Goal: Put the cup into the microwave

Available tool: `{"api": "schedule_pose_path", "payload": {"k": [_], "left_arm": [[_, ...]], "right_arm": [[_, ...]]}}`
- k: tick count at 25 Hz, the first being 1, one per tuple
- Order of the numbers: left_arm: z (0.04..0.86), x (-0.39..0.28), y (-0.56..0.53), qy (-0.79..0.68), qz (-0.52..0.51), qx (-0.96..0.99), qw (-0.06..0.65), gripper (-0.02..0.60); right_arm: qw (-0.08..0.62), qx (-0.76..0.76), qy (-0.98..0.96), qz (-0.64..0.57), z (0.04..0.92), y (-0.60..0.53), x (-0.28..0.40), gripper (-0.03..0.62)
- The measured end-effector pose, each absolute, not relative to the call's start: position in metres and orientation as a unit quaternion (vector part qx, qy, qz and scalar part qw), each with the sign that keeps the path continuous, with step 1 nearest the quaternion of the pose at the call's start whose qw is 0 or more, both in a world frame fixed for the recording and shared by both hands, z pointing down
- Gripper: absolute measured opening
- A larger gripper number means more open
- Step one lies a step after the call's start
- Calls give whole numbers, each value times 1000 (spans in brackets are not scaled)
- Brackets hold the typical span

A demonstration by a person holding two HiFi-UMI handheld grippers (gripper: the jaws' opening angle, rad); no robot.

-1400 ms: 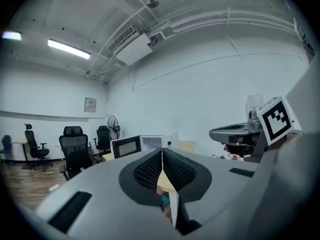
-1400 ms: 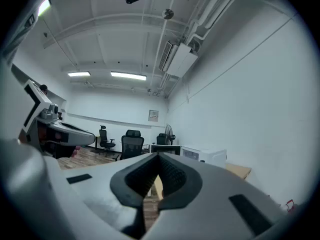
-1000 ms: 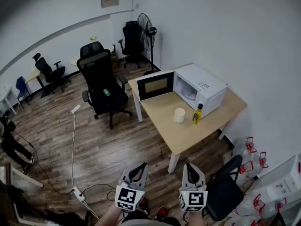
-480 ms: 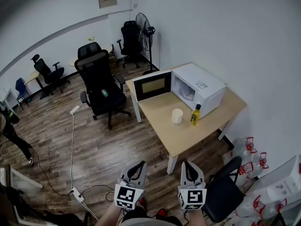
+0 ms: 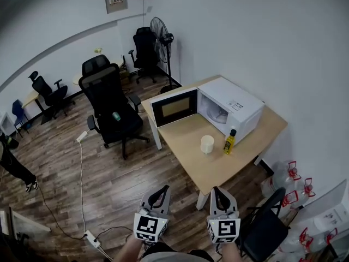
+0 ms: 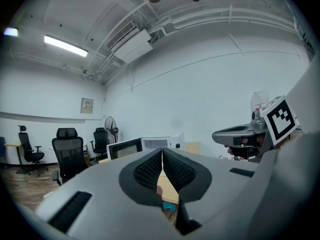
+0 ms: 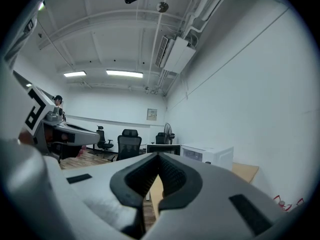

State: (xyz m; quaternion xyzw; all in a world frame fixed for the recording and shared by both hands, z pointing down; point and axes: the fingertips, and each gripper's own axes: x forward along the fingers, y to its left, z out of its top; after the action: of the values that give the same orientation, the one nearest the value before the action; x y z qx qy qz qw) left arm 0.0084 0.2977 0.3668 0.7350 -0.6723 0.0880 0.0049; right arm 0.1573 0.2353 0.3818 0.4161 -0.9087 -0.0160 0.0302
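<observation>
The left hand-held gripper (image 5: 160,192) has its jaws together and empty, and the right hand-held gripper (image 5: 218,192) also. Both are well apart from the counter (image 5: 218,171), where the cup (image 5: 207,144) stands beside a yellow bottle (image 5: 229,141), before the open microwave (image 5: 232,107)

We have moved closer to the desk (image 5: 218,165). The desk, the microwave (image 5: 237,105) and the cup (image 5: 207,144) now sit lower in the head view. The left tool (image 5: 162,191) and right tool (image 5: 217,191) have come forward with us, and the black office chair (image 5: 109,100) has slid leftward.
</observation>
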Motion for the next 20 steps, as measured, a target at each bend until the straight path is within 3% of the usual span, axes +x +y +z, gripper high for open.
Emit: {"api": "schedule_pose_path", "payload": {"k": [8,20], "left_arm": [[351,-71,208,-623,85,778,-2,26],[366,-127,99,-525,97,845,8,26]], "right_arm": [[26,469,-883,-17,367,172,79,17],[42,577,-816,1,379,97,34,17]]}}
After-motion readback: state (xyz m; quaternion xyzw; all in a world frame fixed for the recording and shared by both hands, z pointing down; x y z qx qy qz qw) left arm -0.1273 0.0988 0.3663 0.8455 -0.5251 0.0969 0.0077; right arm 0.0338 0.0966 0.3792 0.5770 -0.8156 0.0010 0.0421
